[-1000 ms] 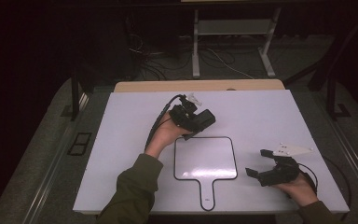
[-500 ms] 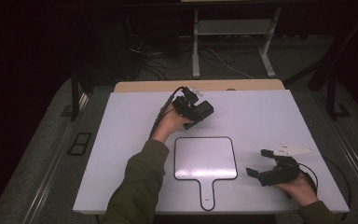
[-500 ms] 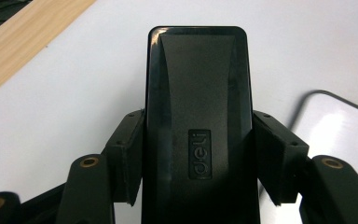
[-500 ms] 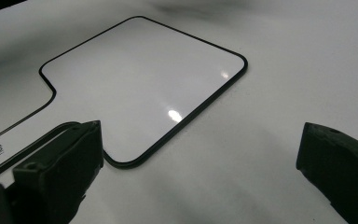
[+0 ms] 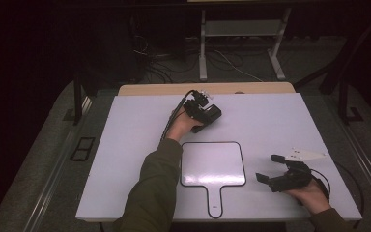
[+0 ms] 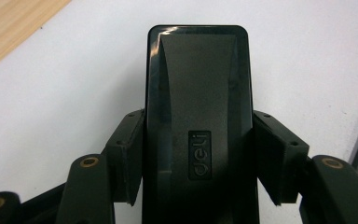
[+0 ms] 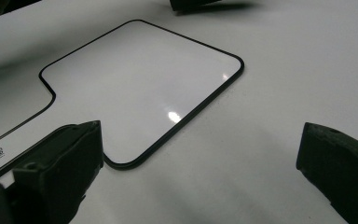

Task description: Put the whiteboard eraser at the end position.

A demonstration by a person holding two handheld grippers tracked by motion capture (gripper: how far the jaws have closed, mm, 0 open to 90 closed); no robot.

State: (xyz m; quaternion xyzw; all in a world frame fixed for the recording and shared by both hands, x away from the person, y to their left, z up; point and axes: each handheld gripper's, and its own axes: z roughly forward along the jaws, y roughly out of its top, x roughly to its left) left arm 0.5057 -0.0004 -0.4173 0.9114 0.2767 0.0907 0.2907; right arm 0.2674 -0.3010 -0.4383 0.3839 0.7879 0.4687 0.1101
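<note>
Eraser, a black block marked "deli", lies on the far middle of the white table beyond the whiteboard, clamped at its sides between the jaws of the left gripper. Compared with a second ago, that gripper and its forearm have shifted slightly toward the table's far edge, while the right gripper, jaws spread wide and empty, has stayed near the front right corner, just beside the whiteboard's edge. Count: one eraser, one paddle-shaped whiteboard with a black rim, two grippers.
</note>
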